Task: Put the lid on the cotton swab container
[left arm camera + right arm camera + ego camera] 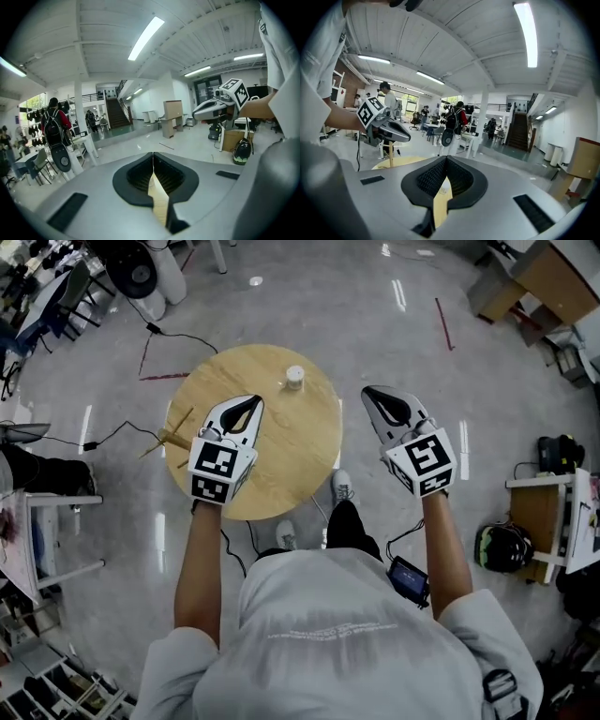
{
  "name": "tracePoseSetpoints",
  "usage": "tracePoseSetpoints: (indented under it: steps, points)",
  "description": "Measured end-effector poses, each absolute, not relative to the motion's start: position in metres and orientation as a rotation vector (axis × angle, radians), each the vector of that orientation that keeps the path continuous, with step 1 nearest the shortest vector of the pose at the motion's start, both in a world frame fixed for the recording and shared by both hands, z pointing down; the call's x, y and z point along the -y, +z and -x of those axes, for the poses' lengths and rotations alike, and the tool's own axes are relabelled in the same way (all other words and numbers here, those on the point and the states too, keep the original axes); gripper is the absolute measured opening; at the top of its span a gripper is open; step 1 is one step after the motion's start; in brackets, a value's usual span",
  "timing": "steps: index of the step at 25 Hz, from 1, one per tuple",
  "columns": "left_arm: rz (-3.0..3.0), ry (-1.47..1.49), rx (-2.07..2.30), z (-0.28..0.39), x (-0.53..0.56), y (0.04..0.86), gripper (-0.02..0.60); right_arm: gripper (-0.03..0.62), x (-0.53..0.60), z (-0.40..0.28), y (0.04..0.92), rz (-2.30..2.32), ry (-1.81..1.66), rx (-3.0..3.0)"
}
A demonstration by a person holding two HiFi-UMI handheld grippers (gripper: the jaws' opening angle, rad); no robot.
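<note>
Cotton swab container (294, 377) is shown as a small white cylinder and is the farthest item listed, the order running from the wearer outward. Nearest, a grey shirt (337, 634) and two bare forearms are seen from above. Each forearm ends in a marker cube. Beyond the cubes, the left gripper (253, 401) and right gripper (367, 391) are held well apart, both pointing away from the body. In the left gripper view the left gripper (153, 161) is seen with its jaws pressed together along one thin seam, nothing being gripped. The same closed, empty state is shown for the right gripper (446, 163) in its own view. The left gripper is placed over the left part of the round wooden table (305, 451). The right gripper is placed just past the table's right edge, above the glossy grey floor (394, 324). The container is stood upright on the far part of the tabletop, ahead of both jaw tips and between them, touched by neither. Whether its lid is on cannot be told
</note>
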State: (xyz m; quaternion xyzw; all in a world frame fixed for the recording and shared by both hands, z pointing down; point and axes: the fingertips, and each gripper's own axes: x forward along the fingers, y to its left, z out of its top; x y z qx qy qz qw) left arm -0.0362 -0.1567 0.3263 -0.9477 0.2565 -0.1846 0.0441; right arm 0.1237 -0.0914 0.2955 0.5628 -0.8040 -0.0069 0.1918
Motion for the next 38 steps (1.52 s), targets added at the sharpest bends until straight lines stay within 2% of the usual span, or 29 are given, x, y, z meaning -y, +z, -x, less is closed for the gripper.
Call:
tracePoseSetpoints:
  steps: [8,13,18,19,21,24,31,38]
  points:
    - [2.856,-0.728,-1.126,0.019,0.205,0.361,0.020,0.029,0.198,-0.146,0.326,-1.200,0.019,2.508]
    - [2.876,-0.823,-1.263,0.027,0.230,0.405,0.020,0.049,0.247,-0.129,0.374,-1.014,0.071,2.533]
    - [2.978,-0.823,-1.392,0.028,0.258,0.450,0.030,0.154,0.271,-0.111,0.421,-0.812,0.144,2.558]
    - [2.988,-0.835,-1.412,0.026,0.262,0.459,0.048,0.175,0.272,-0.109,0.431,-0.763,0.169,2.563]
    - [2.999,-0.868,-1.436,0.021,0.268,0.476,0.126,0.220,0.274,-0.105,0.455,-0.663,0.222,2.562]
    - [3.029,-0.873,-1.474,0.017,0.282,0.498,0.137,0.300,0.284,-0.099,0.491,-0.557,0.268,2.539]
    - [3.173,-0.779,-1.688,0.010,0.304,0.553,0.181,0.333,0.303,-0.101,0.564,-0.459,0.283,2.488]
    - [3.321,-0.704,-1.768,0.009,0.309,0.596,0.196,0.339,0.314,-0.080,0.617,-0.321,0.266,2.452]
